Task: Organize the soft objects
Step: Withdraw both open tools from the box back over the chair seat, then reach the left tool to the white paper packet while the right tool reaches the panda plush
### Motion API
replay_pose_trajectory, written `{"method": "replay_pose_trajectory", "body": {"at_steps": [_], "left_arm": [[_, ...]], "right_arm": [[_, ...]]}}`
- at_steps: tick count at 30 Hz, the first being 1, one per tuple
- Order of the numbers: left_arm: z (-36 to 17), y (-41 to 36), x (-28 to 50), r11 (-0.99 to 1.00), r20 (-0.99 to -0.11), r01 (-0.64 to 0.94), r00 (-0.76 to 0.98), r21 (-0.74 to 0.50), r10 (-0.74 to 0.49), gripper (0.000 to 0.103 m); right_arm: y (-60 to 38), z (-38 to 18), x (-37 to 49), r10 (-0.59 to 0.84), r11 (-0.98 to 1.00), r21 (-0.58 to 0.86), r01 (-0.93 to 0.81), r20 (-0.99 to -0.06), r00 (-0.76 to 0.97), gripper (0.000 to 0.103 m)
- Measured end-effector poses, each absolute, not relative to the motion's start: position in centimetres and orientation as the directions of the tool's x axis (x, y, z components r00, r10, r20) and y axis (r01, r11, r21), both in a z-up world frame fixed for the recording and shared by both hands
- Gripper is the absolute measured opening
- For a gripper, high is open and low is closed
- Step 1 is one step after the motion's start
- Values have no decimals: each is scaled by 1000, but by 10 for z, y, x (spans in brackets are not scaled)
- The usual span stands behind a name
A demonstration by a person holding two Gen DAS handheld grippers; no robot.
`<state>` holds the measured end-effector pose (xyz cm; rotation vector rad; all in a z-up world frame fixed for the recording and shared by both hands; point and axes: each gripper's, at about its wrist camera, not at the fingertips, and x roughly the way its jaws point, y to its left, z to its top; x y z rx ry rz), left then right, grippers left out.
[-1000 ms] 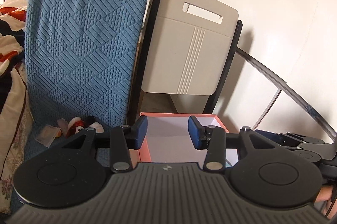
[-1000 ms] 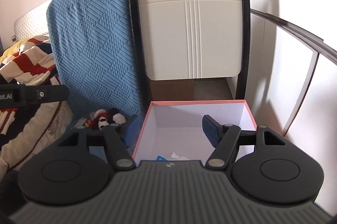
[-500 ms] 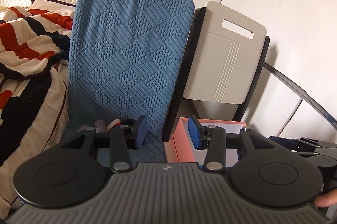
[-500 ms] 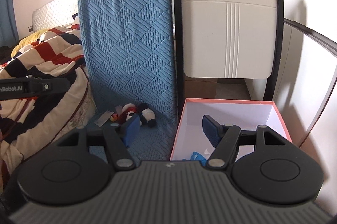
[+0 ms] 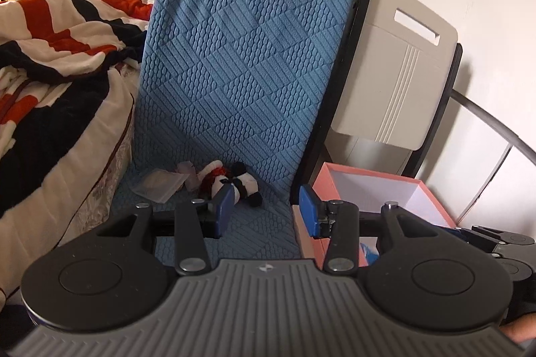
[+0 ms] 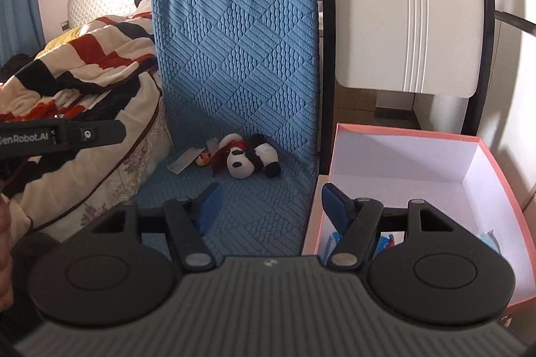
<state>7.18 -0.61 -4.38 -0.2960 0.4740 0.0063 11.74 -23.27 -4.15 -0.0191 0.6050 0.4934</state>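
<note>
Bedside corner: a blue quilted cushion [image 6: 234, 62] covers the seat and back of a chair beside a bed with a striped blanket [image 5: 60, 32], and a pink-rimmed white box [image 6: 485, 152] stands open just to the chair's right. My left gripper [image 5: 266, 209] and right gripper [image 6: 268, 206] both stand parted and empty, short of the panda plush [image 6: 249, 157] lying with a red soft toy [image 6: 222, 152] at the seat's back. I judge this the approach step; next, I must close one gripper on the panda and carry it to the box.
</note>
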Motion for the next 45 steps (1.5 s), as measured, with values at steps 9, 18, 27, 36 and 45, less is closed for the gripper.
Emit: {"method": "replay_pose_trajectory", "body": {"at_steps": [9, 18, 27, 36, 45], "left_arm": [[-87, -10, 81, 963, -505, -59, 859, -262, -84, 49], [-113, 0, 87, 959, -550, -86, 831, -272, -81, 49], [-121, 14, 91, 956, -560, -116, 826, -271, -58, 49], [-133, 25, 107, 965, -553, -149, 833, -215, 5, 49], [-155, 46, 142, 964, -553, -179, 832, -199, 41, 49]], "right_arm": [[-222, -77, 111, 442, 885, 151, -441, -573, 690, 68], [-207, -92, 111, 396, 897, 85, -434, -588, 705, 68], [-207, -90, 119, 411, 901, 146, -408, -587, 697, 68], [-188, -91, 132, 429, 887, 135, -442, -597, 678, 68], [-174, -95, 155, 421, 883, 99, -458, -599, 681, 68]]}}
